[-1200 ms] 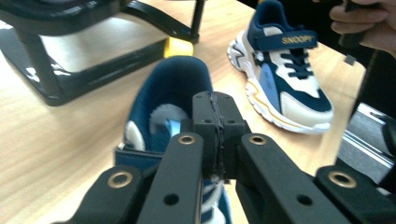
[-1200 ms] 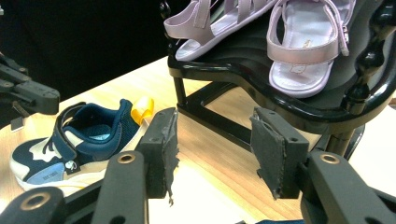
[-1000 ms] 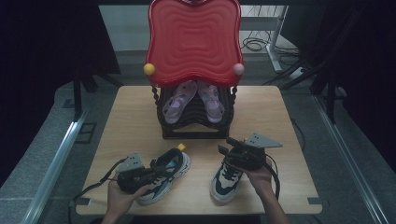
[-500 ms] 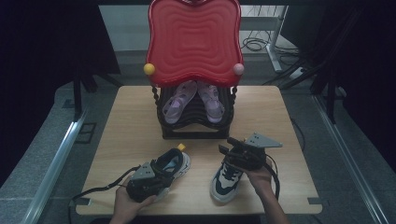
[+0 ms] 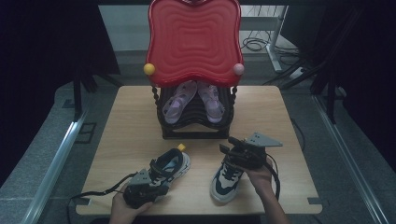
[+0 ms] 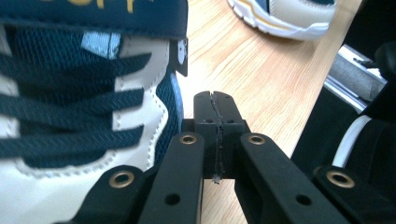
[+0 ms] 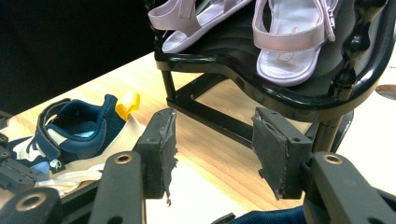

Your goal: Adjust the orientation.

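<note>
Up at the back of the desk point(image 5: 130, 116) I see a big red chair point(image 5: 194, 42) with a black seat, and two pink sandals point(image 5: 194, 100) lie on that seat. Nearer to me sit two sneakers, well apart. The left sneaker point(image 5: 169, 167) lies slanted, its long way running from near-left to far-right, and its yellow heel tab points up toward the chair. The right sneaker point(image 5: 226, 177) lies more straight, its white toe toward me and its heel under my right hand.

My left tongs point(image 5: 142, 189) sit at the toe end of the left sneaker. The left gripper view shows what the high view cannot: those jaws are pressed together with nothing between them, just beside the blue laces point(image 6: 70, 116).

My right tongs point(image 5: 233, 151) hang over the heel of the right sneaker. The right gripper view shows their jaws wide apart, holding nothing, looking at the chair's black legs and the sandals point(image 7: 285, 37) up close.
</note>
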Demonstrator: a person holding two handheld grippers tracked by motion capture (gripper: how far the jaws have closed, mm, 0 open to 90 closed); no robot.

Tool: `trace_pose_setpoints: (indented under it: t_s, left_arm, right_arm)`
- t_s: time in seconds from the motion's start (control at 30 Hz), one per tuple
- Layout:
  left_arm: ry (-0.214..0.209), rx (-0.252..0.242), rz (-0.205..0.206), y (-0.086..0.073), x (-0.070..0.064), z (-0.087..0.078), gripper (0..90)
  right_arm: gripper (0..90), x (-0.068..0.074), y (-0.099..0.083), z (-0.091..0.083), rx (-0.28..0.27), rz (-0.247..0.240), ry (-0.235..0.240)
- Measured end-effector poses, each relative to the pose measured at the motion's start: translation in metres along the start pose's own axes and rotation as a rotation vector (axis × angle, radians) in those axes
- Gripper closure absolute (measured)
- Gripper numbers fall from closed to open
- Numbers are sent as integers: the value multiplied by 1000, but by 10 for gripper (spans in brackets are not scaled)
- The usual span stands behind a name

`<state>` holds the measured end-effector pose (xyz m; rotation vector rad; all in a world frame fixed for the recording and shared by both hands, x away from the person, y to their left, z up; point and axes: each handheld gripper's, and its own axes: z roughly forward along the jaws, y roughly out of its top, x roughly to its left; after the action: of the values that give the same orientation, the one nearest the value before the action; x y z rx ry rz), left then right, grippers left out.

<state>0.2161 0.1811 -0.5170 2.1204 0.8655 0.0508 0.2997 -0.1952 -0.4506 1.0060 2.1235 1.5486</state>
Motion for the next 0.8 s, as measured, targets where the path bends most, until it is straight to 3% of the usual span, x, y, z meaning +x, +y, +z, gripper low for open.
trace_pose_setpoints:
  t_s: [0.23,0.37,0.47,0.57,0.8]
  left_arm:
    - [27,32,16,-1,2,-2,897]
    - [-7,20,-26,-4,9,-5,897]
    - [34,23,-30,-6,13,-11,896]
    - [22,8,-54,-8,19,-14,897]
    - [65,5,-62,-9,25,-22,894]
  right_arm:
    - [502,-1,-1,1,0,12,-2]
    - [502,-2,1,-2,-15,12,-5]
    - [502,-4,1,-3,-20,20,-10]
    - [502,-5,1,-4,-27,37,-10]
    - [503,-5,2,-5,-33,37,-17]
